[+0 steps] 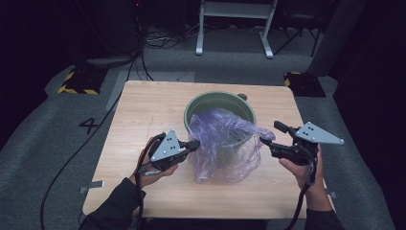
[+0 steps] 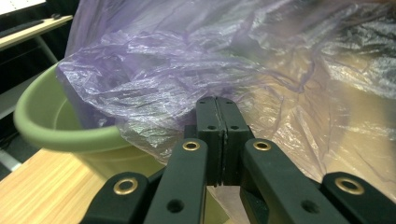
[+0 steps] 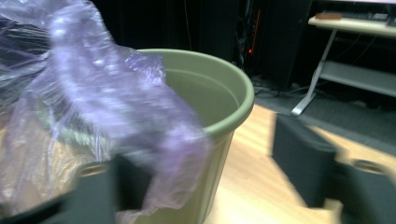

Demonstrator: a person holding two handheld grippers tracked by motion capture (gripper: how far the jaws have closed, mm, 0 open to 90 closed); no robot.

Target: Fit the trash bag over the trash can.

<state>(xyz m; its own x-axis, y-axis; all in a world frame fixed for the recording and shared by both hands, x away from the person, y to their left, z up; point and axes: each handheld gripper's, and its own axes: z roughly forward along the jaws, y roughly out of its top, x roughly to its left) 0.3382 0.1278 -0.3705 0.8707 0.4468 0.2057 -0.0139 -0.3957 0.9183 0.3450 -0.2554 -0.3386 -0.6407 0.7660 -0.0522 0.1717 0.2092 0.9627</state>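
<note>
Your left gripper (image 1: 195, 144) is clamped on the purple bag (image 1: 222, 143) draped over the green bucket (image 1: 218, 100). Your right gripper (image 1: 265, 140), beside the bucket, has its jaws apart, bag edge draped on one.

My purple bag (image 1: 222, 146) hides the green bin's (image 1: 203, 103) near wall, from about four to eight o'clock. My right hand-held gripper (image 3: 205, 186) is blurred, its left jaw half behind plastic.
</note>
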